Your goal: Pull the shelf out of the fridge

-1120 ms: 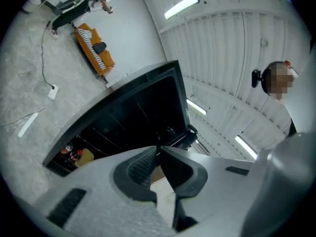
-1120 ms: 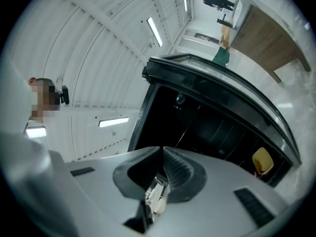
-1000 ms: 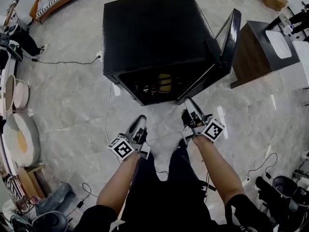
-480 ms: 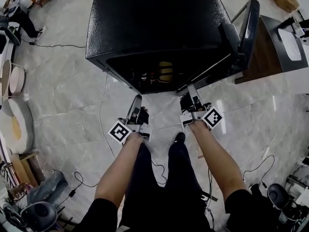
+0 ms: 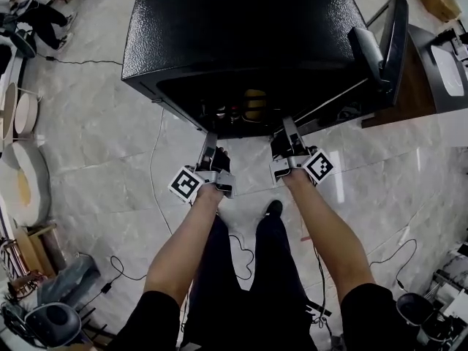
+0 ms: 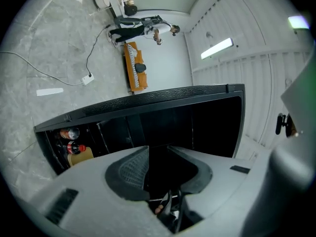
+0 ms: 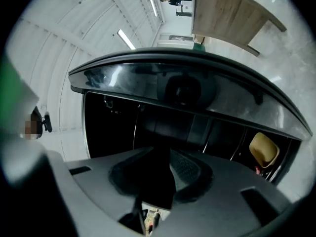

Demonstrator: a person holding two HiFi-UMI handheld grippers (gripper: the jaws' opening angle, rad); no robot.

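Note:
A black mini fridge (image 5: 234, 28) stands on the floor with its door (image 5: 391, 35) swung open to the right. Its inside (image 5: 241, 112) is dark; thin wire rails (image 7: 136, 127) show, but I cannot make out the shelf clearly. My left gripper (image 5: 210, 139) sits at the lower left of the opening and my right gripper (image 5: 287, 126) at the lower right. Both point level into the fridge. The left gripper's (image 6: 158, 154) jaws have just been opening and hold nothing. The right gripper's (image 7: 158, 157) jaws have also just opened and are empty.
A yellow pack (image 5: 254, 104), a red-capped bottle (image 6: 74, 147) and a can (image 6: 69, 133) sit inside the fridge. A white cable (image 5: 155, 174) runs along the floor on the left. A wooden cabinet (image 5: 431, 64) stands behind the door. The person's shoe (image 5: 273, 208) is below the grippers.
Both grippers have moved down and forward to the fridge opening. Their jaws went from shut to open. The fridge now looms larger in the head view.

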